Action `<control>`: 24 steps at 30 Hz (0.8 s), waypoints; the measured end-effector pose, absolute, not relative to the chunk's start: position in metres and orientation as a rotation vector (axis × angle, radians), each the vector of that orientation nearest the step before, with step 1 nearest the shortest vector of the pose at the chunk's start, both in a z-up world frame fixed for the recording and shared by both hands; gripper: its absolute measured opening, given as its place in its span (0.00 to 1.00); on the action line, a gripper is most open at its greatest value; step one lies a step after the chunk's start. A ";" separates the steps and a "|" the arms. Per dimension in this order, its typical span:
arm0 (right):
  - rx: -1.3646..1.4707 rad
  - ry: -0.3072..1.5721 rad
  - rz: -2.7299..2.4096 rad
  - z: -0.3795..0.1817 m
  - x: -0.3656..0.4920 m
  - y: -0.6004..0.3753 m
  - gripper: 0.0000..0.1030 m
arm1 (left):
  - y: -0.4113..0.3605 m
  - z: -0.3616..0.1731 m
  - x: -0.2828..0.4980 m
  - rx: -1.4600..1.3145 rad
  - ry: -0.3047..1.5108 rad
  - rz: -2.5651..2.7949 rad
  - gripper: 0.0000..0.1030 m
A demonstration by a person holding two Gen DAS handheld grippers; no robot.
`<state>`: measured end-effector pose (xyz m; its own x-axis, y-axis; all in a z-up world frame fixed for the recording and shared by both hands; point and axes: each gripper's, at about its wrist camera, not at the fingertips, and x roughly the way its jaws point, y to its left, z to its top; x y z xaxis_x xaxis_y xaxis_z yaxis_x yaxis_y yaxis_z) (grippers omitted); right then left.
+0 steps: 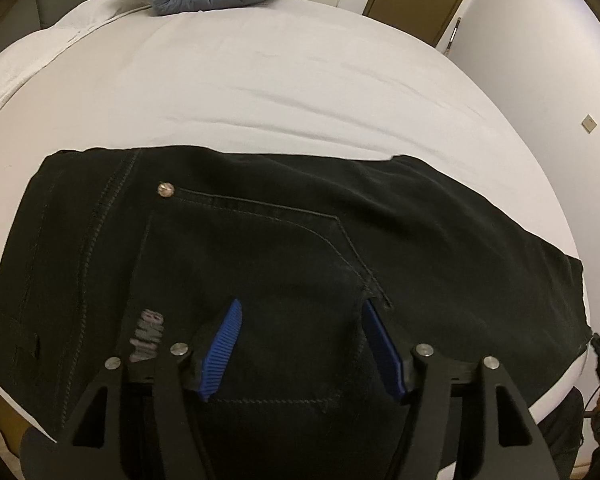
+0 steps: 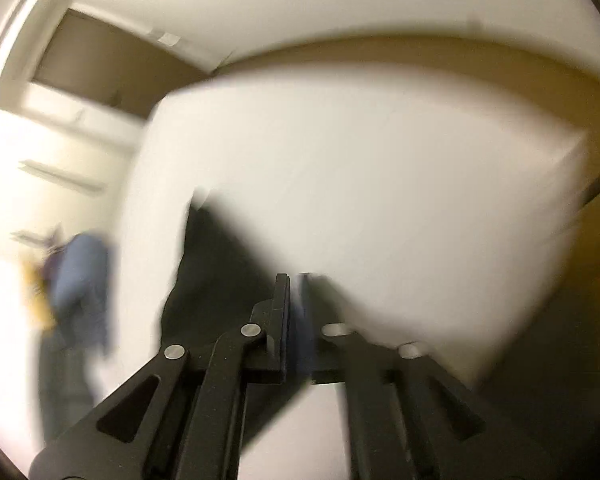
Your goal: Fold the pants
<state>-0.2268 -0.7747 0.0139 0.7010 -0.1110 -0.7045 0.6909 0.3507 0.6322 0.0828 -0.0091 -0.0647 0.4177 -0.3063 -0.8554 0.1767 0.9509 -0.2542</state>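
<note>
Fingers (image 1: pixel 374 340) of the left gripper (image 1: pixel 300 346) stood spread above the black pants (image 1: pixel 260 264), grasping nothing, while the right gripper (image 2: pixel 296 292) was clenched, a dark edge beside it too blurred to call held. Lying flat across the near part of the white bed (image 1: pixel 300 80), the pants looked already halved lengthwise, legs together; judging by that, the crosswise folds were left.
</note>
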 end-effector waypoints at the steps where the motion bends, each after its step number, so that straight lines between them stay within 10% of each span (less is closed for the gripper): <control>1: 1.071 0.608 -0.574 0.023 -0.233 -0.779 0.10 | -0.012 -0.064 0.080 -0.131 1.103 -0.308 0.64; 10: 1.330 0.633 -0.182 -0.004 -0.236 -0.746 0.43 | -0.035 -0.059 0.053 -0.129 1.120 -0.371 0.66; 24: 1.469 0.618 -0.186 -0.051 -0.234 -0.743 0.43 | -0.037 -0.056 0.053 -0.146 1.122 -0.368 0.66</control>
